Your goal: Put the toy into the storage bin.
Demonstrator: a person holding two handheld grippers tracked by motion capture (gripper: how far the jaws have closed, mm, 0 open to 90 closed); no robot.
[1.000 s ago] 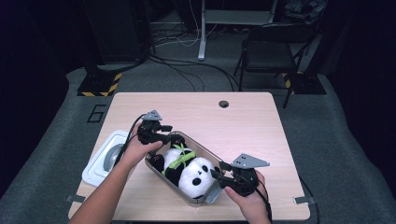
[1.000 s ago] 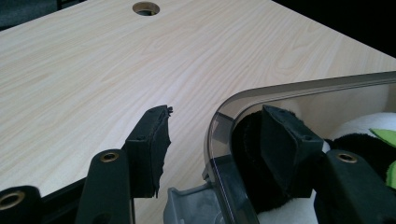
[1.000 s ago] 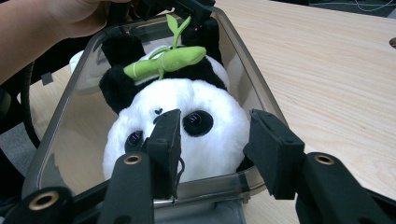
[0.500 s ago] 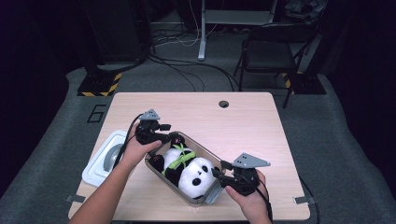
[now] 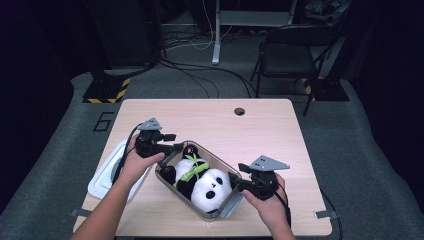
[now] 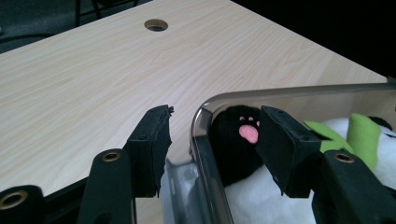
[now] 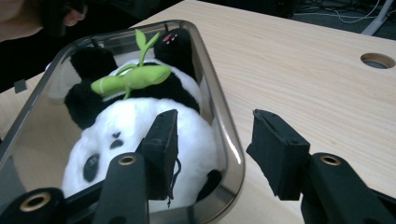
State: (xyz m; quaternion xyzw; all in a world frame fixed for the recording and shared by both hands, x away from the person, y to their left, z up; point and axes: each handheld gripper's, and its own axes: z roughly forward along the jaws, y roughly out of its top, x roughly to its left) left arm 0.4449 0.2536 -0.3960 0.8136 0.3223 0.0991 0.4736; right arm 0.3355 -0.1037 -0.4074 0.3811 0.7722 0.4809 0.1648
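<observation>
both tools, left (image 6: 212, 135) and right (image 7: 212, 149), jaws apart astride opposite rims of the panda's bin (image 5: 212, 214), bare tabletop (image 5: 260, 130) beyond

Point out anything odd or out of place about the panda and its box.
The plush panda overfills the clear box, its head bulging above the rim. The white lid lies on the table beside the box, not on it. Nothing looks spilled or damaged.
</observation>
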